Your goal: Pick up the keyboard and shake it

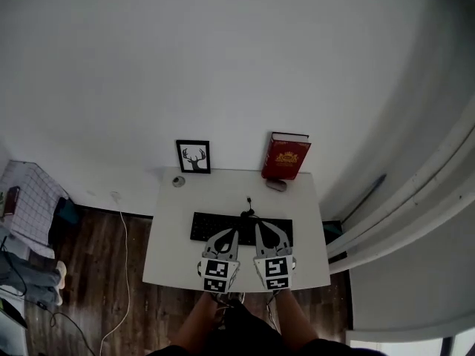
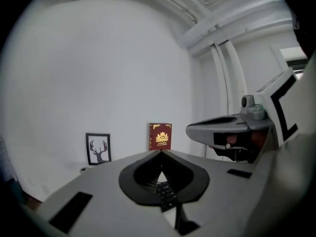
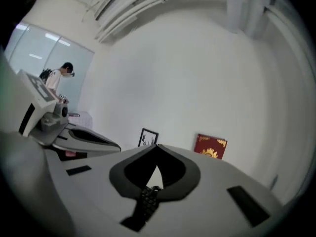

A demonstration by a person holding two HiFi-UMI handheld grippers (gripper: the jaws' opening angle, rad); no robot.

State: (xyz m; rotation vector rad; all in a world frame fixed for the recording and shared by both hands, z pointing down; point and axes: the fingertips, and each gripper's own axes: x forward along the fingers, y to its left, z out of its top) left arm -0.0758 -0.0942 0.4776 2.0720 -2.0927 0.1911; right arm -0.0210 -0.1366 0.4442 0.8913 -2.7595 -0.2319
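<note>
**Head view.** One small white table (image 1: 171, 258) stands against a plain white wall, on a dark wood floor (image 1: 96, 273). White pipes (image 1: 415, 199) run down the right side of the room. A white cable (image 1: 123, 236) trails over the floor to the left of the table.

On the table there is one black keyboard (image 1: 241, 227), lying flat near the front edge with its cord running toward the back. Along the wall stand one framed deer picture (image 1: 193, 156) and one red book (image 1: 286, 156), both upright. Two small items lie there too: a round grey one (image 1: 178, 181) near the picture and a dark one (image 1: 276, 185) at the foot of the book.

Two grippers hang side by side over the keyboard, the left gripper (image 1: 225, 236) and the right gripper (image 1: 265, 234).

**Left gripper view.** The left gripper's jaws are closed tip to tip with nothing between them. The keyboard's keys show below through the gap behind the tips. The picture and the book stand beyond, and the right gripper juts in from the right.

**Right gripper view.** This pair is likewise closed and empty, with the keyboard below. One person (image 3: 58, 78) stands far off at the left, behind glass.
</note>
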